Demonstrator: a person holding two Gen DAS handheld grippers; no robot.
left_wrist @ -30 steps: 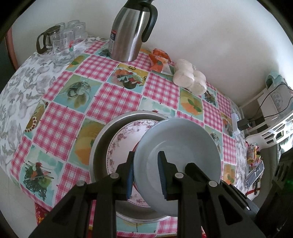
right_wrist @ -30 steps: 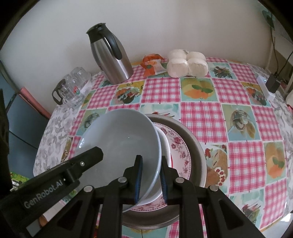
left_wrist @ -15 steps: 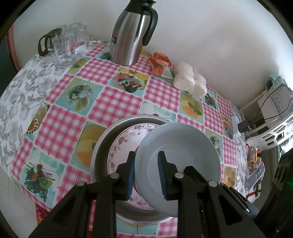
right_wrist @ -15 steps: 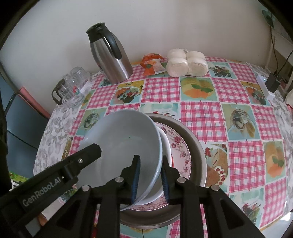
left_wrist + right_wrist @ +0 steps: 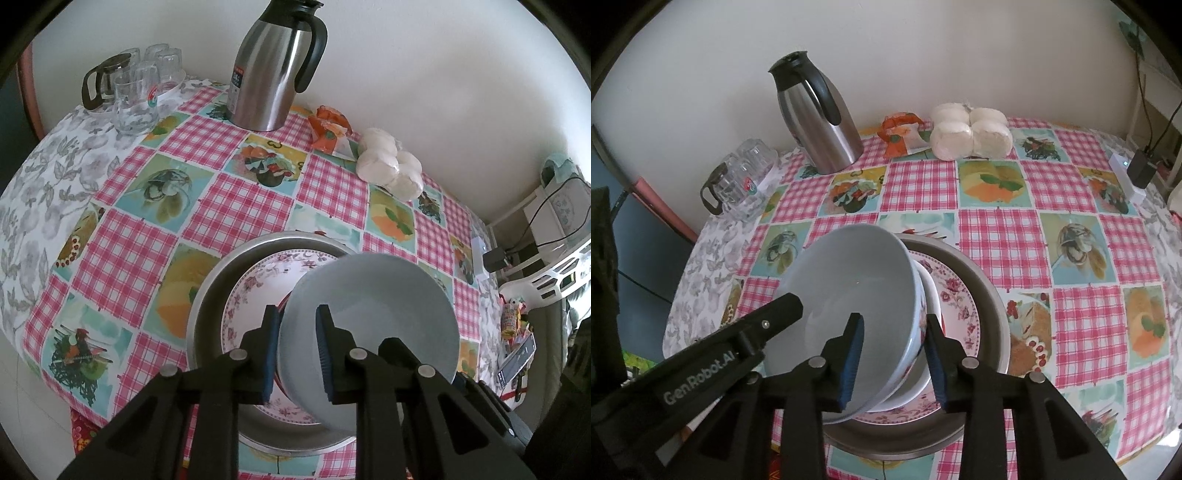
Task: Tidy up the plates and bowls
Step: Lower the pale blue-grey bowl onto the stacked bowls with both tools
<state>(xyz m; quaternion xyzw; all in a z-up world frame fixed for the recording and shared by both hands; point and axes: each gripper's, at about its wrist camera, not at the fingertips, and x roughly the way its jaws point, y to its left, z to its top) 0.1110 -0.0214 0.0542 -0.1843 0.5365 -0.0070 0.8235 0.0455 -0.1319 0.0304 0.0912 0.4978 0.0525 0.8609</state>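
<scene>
A pale blue bowl (image 5: pixel 376 317) is held tilted above a round metal tray (image 5: pixel 210 295). My left gripper (image 5: pixel 297 347) is shut on the bowl's left rim. My right gripper (image 5: pixel 892 354) is open, its jaws standing on either side of the bowl's (image 5: pixel 849 288) right rim. On the metal tray (image 5: pixel 990 295) lies a pink floral plate (image 5: pixel 956 295) with a white bowl (image 5: pixel 931 291) under the blue one. The floral plate also shows in the left wrist view (image 5: pixel 255 291).
A steel thermos jug (image 5: pixel 271 70) stands at the back of the checked tablecloth (image 5: pixel 229 199), with glass cups (image 5: pixel 136 92) at the back left, an orange packet (image 5: pixel 328 129) and white buns (image 5: pixel 388 166) to its right. A charger (image 5: pixel 1141 166) lies at the right edge.
My right gripper has opened, letting go of the blue bowl's rim. The left gripper still holds the bowl, and both have risen a little.
</scene>
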